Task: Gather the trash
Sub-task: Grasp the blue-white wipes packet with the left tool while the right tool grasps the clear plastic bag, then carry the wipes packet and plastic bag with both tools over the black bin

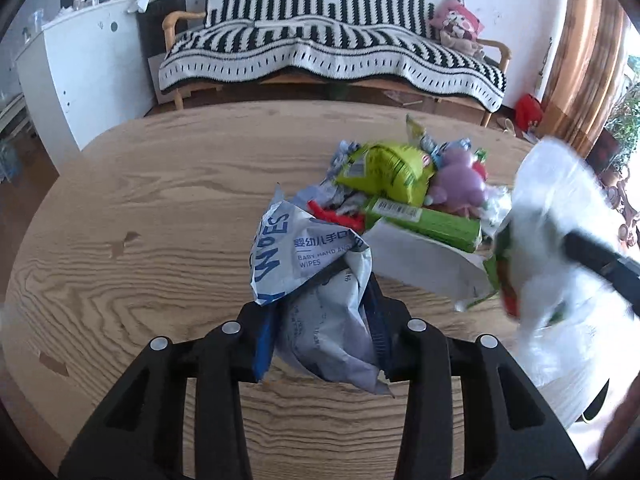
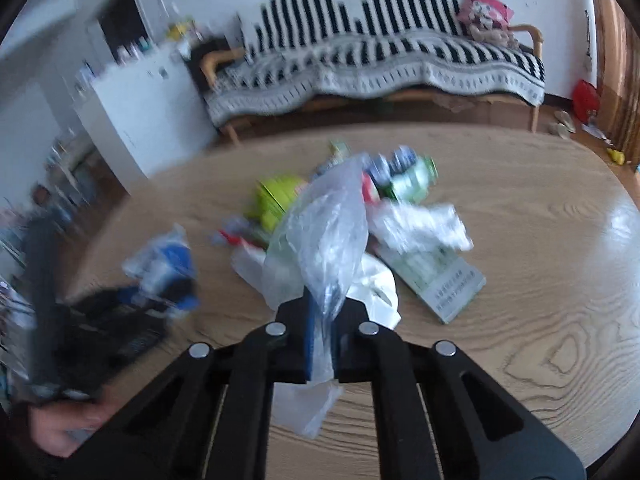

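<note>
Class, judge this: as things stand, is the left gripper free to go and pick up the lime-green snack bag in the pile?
Probably not yet. The left gripper is shut on the baby wipes packet, so its jaws are full; the lime-green snack bag lies beyond on the table.

Glossy grained wood table (image 2: 540,240); crinkled clear plastic bag (image 2: 320,232); knitted sofa throw (image 1: 332,48)

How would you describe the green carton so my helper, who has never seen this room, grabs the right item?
On the oval wooden table in front of the striped sofa lies a heap of trash. The green carton sits at its near side, beneath the puffy lime-green bag. It alone is a long, flat-sided box, with a barcode on its end.
</note>
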`<state>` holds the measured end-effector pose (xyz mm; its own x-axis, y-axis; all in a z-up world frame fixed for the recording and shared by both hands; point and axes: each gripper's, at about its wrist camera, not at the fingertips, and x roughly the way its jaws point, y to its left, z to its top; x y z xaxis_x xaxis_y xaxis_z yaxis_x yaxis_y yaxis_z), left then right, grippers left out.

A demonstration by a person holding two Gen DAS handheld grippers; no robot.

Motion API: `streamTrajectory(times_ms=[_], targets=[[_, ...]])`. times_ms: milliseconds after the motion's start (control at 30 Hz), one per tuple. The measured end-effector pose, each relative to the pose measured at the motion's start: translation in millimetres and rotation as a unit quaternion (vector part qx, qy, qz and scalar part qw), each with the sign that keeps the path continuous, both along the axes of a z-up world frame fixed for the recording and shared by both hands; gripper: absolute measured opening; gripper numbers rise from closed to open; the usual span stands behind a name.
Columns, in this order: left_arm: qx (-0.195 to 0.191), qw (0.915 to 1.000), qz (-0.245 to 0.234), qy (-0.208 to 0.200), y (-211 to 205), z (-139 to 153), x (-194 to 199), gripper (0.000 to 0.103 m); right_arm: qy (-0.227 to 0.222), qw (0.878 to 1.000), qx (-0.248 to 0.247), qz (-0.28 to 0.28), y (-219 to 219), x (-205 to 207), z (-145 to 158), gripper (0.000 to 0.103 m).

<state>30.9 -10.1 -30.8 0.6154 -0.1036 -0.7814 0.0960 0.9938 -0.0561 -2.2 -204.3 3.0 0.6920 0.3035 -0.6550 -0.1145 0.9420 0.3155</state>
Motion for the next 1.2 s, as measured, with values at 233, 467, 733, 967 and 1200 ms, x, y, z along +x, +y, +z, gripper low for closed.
streamTrajectory(times_ms=[233,467,733,967,1200], targets=[[-0.036,0.9992,0.000,-0.015,-19.2,18.1,-0.1,0.039,0.009,0.991,0.130,-0.026,-65.6,-10.4,4.5,0.007],[-0.047,0.9982,-0.036,-0.006,-69.8,14.0,-6.7,0.039,0.101,0.988,0.103,-0.049,-114.4,-4.8,-45.9,0.007],[-0.043,0.9956,-0.083,-0.005,-107.6,8.6,-15.6,0.039,0.070,0.982,0.161,-0.064,-138.4,-13.1,-34.2,0.007],[-0.042,0.9938,-0.103,-0.002,-111.9,11.1,-13.5,0.040,0.076,0.985,0.138,-0.071,-128.0,-2.8,-33.9,0.007],[-0.040,0.9948,-0.093,0.001,-90.8,9.1,-9.2,0.040,0.083,0.986,0.116,-0.081,-115.5,6.5,-33.1,0.008]])
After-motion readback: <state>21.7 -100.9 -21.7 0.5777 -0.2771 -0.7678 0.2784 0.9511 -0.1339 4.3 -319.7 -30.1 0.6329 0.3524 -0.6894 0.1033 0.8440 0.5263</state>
